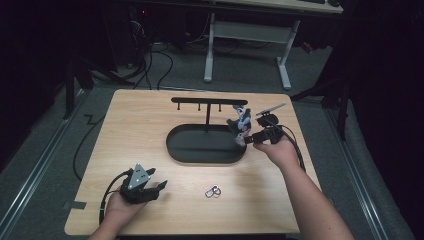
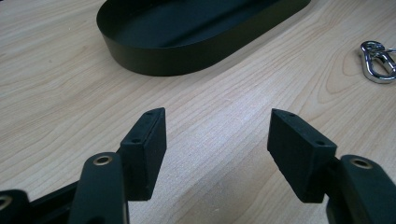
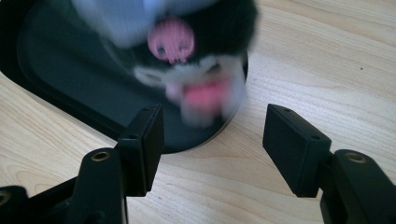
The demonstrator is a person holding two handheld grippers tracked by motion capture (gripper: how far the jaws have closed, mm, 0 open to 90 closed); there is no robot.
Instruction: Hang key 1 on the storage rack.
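Observation:
A small plush toy (image 1: 240, 122), black and white with pink parts, is up under the right end of a black hook rack (image 1: 207, 101), over the right end of the black oval tray (image 1: 172, 145). I cannot tell whether it hangs from a hook. In the right gripper view the toy (image 3: 187, 60) is blurred, just beyond the jaw tips and over the tray's rim (image 3: 60, 107). My right gripper (image 1: 245, 139) (image 3: 212, 116) is open, with nothing between its pads. My left gripper (image 1: 157, 187) (image 2: 217, 116) rests open on the table's near left, pointing toward the tray (image 2: 140, 56).
A silver clip (image 1: 213, 191) (image 2: 378, 60) lies on the wooden table (image 1: 140, 120) in front of the tray, to the right of the left gripper. Cables trail from both grippers. Beyond the table stands a white-legged desk (image 1: 250, 35), with cables on the floor.

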